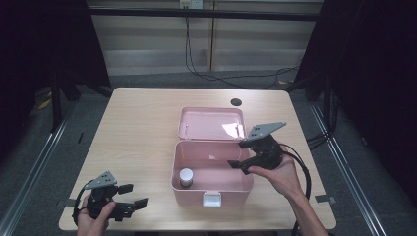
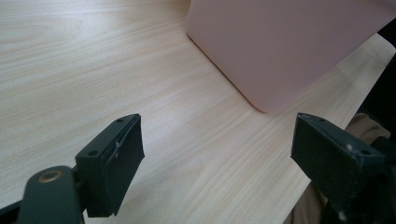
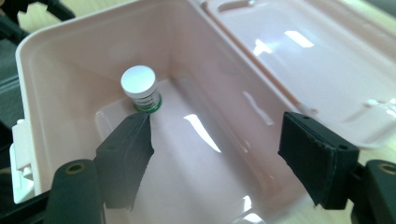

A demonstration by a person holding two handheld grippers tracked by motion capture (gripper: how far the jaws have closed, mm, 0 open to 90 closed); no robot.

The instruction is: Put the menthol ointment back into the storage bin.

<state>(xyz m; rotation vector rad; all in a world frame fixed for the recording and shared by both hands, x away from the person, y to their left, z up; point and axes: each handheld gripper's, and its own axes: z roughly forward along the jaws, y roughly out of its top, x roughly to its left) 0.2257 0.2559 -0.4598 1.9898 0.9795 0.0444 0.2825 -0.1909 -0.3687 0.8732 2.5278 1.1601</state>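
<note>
The small white-capped cylindrical bottle with a green band (image 3: 139, 88) stands upright on the floor of the open pale pink plastic box (image 1: 175, 169), tucked into the box's near left corner, touching no gripper; so the putting-in looks done to me, and what seems left is drawing the hand clear and perhaps shutting up. The box's hinged pink lid (image 1: 211, 123) lies thrown back flat behind it, toward the far edge of the light wooden table (image 1: 142, 123), and the white latch (image 1: 212, 199) hangs at the box's front wall near the table's near edge; nothing is fastened yet. The right gripper (image 1: 242, 155) hovers over the box's right rim, its black jaws spread wide with nothing between them, apart from the bottle. The left gripper (image 1: 133, 195) sits by the table's near left corner, well apart from the box, jaws likewise spread and empty above bare wood.
</note>
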